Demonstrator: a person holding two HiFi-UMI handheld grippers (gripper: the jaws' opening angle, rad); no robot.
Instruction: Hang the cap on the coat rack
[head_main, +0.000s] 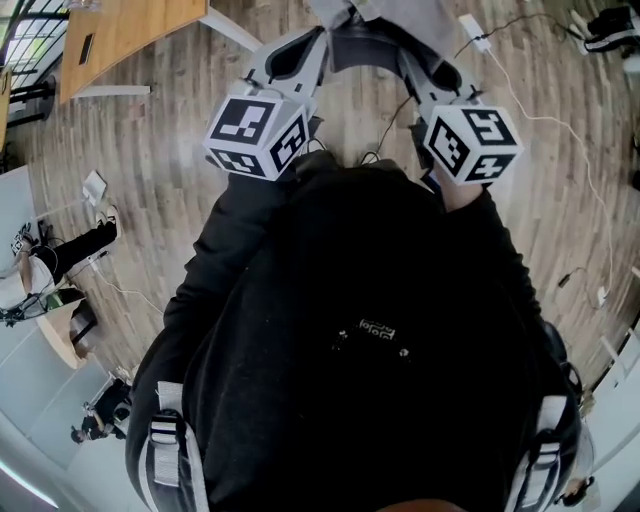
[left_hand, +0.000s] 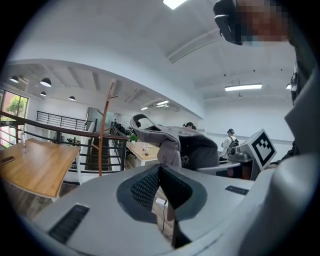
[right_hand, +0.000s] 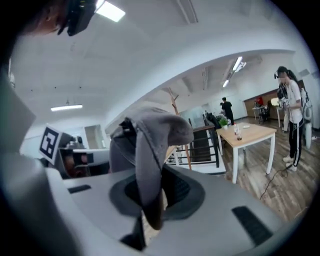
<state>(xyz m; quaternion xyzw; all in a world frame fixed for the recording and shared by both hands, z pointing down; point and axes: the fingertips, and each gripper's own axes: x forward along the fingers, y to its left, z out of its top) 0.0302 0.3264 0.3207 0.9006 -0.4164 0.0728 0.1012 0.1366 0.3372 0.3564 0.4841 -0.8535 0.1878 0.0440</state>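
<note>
A grey cap (right_hand: 150, 145) stands up between the jaws of my right gripper (right_hand: 152, 187), which is shut on its brim. In the left gripper view the same cap (left_hand: 170, 142) hangs ahead, with the right gripper's marker cube (left_hand: 262, 145) beside it. My left gripper (left_hand: 161, 172) is apart from the cap, its fingertips together with nothing between them. The wooden coat rack (left_hand: 102, 135) stands further off by the railing; in the right gripper view the coat rack (right_hand: 174, 100) shows just behind the cap. In the head view both grippers, left (head_main: 300, 50) and right (head_main: 425, 60), point forward with the cap (head_main: 385, 12) at the top edge.
A wooden table (left_hand: 30, 165) is at the left, a black railing (left_hand: 65, 130) runs behind it, and a light table (right_hand: 250, 132) stands beyond. A person (right_hand: 295, 120) stands at the right, others further back. Cables (head_main: 560, 130) lie on the wooden floor.
</note>
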